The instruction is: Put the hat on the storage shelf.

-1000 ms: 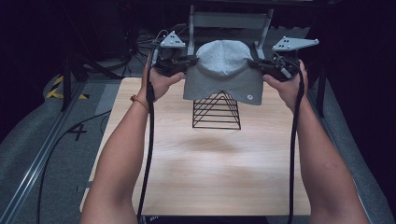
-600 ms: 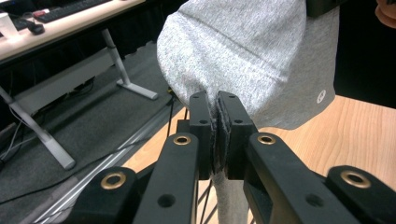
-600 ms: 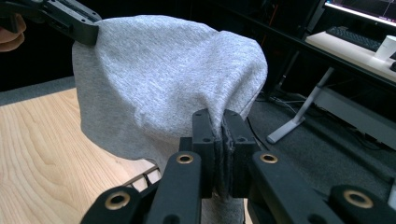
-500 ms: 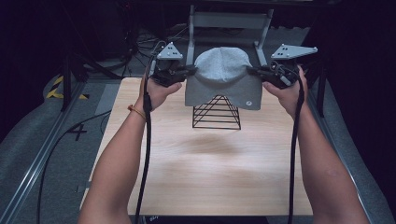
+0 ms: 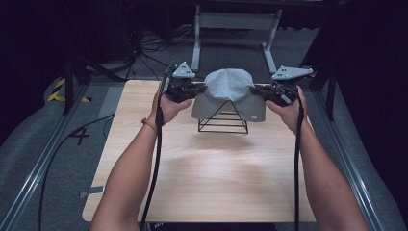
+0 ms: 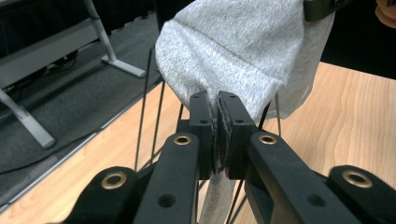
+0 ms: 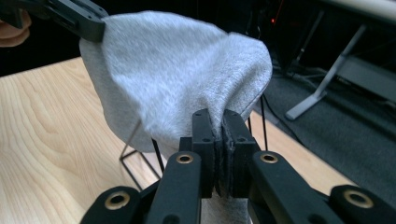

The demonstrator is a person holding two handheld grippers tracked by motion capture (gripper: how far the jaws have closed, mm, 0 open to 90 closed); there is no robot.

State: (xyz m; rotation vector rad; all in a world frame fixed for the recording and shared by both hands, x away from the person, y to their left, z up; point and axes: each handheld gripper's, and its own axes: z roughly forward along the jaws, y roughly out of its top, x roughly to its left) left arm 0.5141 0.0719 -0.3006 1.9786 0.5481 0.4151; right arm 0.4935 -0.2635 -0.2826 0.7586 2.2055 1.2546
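A grey fleece cloth (image 5: 228,94) is draped over the peak of a black wire pyramid frame (image 5: 223,121) that stands on the wooden table (image 5: 202,178). My left gripper (image 5: 199,89) is shut on the cloth's left edge, and my right gripper (image 5: 256,90) is shut on its right edge. In the left gripper view the cloth (image 6: 243,51) is pinched between the pads of my left gripper (image 6: 218,100), with frame wires (image 6: 144,102) beneath. The right gripper view has my right gripper (image 7: 222,116) clamped on the cloth (image 7: 177,79), over the frame (image 7: 140,161).
A grey metal stand (image 5: 235,21) rises on the floor behind the table. Cables (image 5: 154,144) trail from both grippers along the person's forearms toward the near edge. Metal rails (image 5: 38,168) run along both sides of the table.
Both grippers have come down with the cloth stretched between them. The cloth now rests lower over the pyramid frame and covers its peak.
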